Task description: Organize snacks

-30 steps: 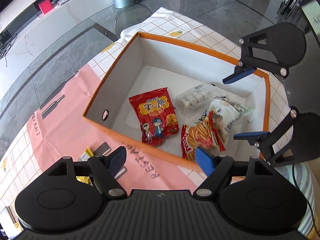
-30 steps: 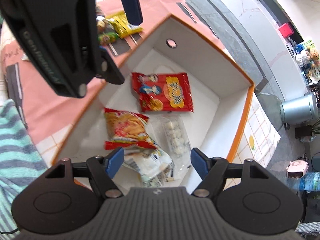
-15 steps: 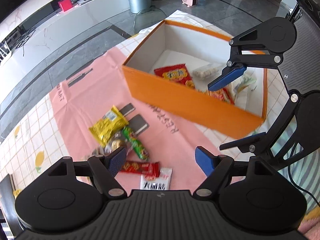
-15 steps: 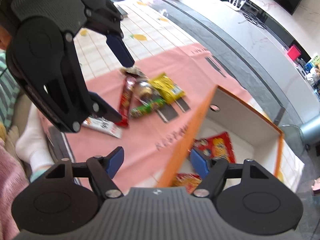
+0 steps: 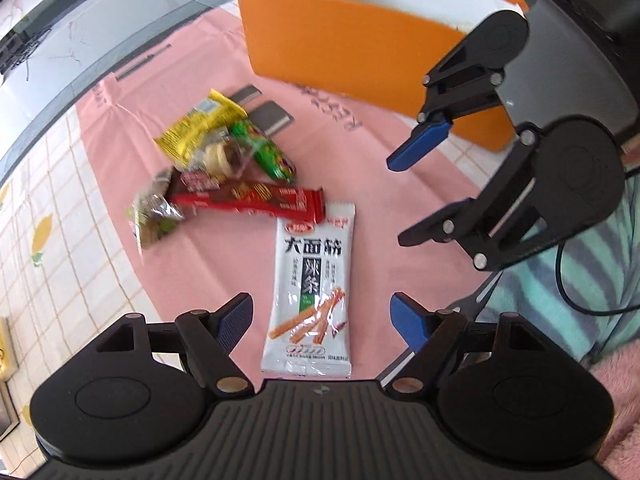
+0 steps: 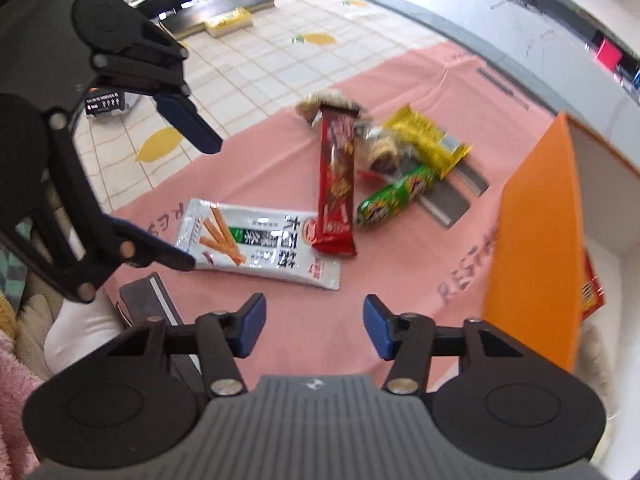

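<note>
A white snack packet [image 5: 310, 296] [image 6: 256, 244] lies flat on the pink mat [image 5: 360, 184], straight below my open left gripper [image 5: 322, 318] [image 6: 200, 205], which touches nothing. Beyond the packet is a loose pile: a red bar [image 5: 248, 196] [image 6: 336, 184], a green packet [image 5: 268, 152] [image 6: 396, 198], a yellow packet [image 5: 196, 132] [image 6: 424, 144] and a clear-wrapped pastry [image 5: 224, 156]. My right gripper [image 6: 315, 330] [image 5: 412, 196] hovers over bare mat near the white packet. Its jaws are closing with nothing between them. The orange box [image 5: 360, 48] [image 6: 532, 240] stands behind.
A checked tablecloth [image 6: 248, 68] with lemon prints lies under the mat. A red packet [image 6: 592, 292] shows inside the box. A person's striped clothing [image 5: 560, 280] and a white sock [image 6: 80, 332] are beside the table's near edge.
Both grippers have left the space above the box and come down over the loose snacks on the mat. The right gripper's jaws stand narrower than before.
</note>
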Tool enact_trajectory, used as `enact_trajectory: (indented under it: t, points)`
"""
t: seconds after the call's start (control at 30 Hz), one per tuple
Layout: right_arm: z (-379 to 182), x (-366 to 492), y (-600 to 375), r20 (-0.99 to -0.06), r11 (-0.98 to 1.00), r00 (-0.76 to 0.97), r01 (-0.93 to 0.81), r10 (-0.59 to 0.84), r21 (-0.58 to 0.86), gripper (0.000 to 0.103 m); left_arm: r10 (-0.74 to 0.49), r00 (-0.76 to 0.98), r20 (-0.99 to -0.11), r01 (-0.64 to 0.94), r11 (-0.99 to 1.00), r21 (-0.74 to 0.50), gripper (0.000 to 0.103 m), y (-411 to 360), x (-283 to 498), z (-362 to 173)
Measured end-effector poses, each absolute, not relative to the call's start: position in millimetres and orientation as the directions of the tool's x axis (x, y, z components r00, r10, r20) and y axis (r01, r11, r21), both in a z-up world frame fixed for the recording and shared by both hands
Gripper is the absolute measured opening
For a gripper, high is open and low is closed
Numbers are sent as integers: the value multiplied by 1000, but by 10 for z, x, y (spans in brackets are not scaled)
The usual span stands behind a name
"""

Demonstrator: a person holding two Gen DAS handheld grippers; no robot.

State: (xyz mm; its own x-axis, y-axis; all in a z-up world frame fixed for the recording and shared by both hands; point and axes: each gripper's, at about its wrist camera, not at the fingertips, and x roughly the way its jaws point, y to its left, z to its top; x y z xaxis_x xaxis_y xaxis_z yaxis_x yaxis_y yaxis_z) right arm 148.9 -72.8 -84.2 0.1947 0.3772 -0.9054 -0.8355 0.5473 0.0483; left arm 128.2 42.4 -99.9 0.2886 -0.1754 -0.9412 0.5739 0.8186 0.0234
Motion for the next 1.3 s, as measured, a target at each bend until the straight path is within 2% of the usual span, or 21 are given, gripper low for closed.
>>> enact_trajectory:
  t: [0.43, 0.83, 0.93, 0.97, 1.0, 1.2, 1.27, 1.3]
  points:
    - [-1161, 1721, -538, -922, 518, 135, -852, 362, 78, 36, -206, 232, -951, 575, 818, -37, 91, 442, 1521, -1473]
    - [-1196, 1805, -422, -933, 475, 103, -877, 344, 78, 36, -192, 237, -952, 593, 805, -14, 91, 378, 1626, -1516]
    - [-1188, 1790, -420, -937, 467, 98, -881, 335, 74, 36, -182, 242, -953, 609, 793, 4, 75, 347, 1596, -1493]
    - [-1181, 1792, -414, -939, 466, 96, -882, 330, 74, 36, -181, 241, -953, 607, 795, 3, 64, 353, 1595, -1477]
    - [-1169, 1789, -406, -940, 464, 96, -883, 326, 71, 36, -181, 236, -955, 603, 798, -2, 58, 365, 1600, -1466]
    - [-983, 1858, -337, -925, 480, 119, -874, 361, 75, 47, -169, 227, -959, 571, 821, -10, 56, 489, 1563, -1458]
    - [-929, 1897, -293, -916, 503, 146, -861, 372, 67, 61, -157, 230, -961, 549, 836, -5, 56, 555, 1543, -1457]
    - [-914, 1918, -266, -912, 510, 153, -857, 381, 69, 62, -155, 232, -960, 539, 842, -6, 56, 588, 1533, -1456]
